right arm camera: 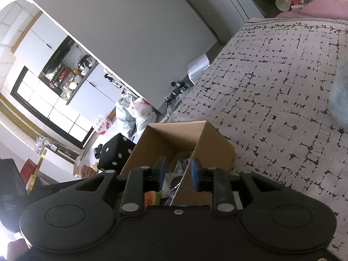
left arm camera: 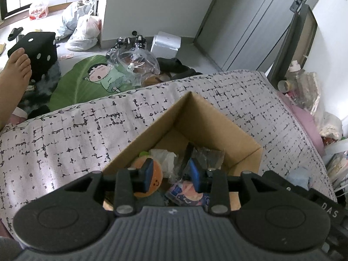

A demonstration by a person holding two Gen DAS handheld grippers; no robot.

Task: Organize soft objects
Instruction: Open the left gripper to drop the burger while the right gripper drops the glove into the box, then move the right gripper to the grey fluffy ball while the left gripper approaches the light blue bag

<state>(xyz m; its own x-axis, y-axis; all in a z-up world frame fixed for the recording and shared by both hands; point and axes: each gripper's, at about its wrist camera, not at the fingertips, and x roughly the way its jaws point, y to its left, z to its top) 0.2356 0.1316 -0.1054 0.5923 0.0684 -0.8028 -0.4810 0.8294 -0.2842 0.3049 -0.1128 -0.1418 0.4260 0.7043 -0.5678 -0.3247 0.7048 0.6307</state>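
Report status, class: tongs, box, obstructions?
Left tongs open, empty, over cardboard box. Right tongs open astride box wall. Orange plush inside. Nothing blocking.

left gripper [left arm camera: 170, 176]: white letters "DAS" on its black body, at the right side.
black block [right arm camera: 8, 187]: letters "DAS" again at the left edge of the right wrist view, dim and hard to read.
red and white bag [left arm camera: 38, 11]: red signs on it, too small to read.
blue and pink packet [left arm camera: 188, 192] in the cardboard box [left arm camera: 217, 128]: some print on it, too blurred to read.
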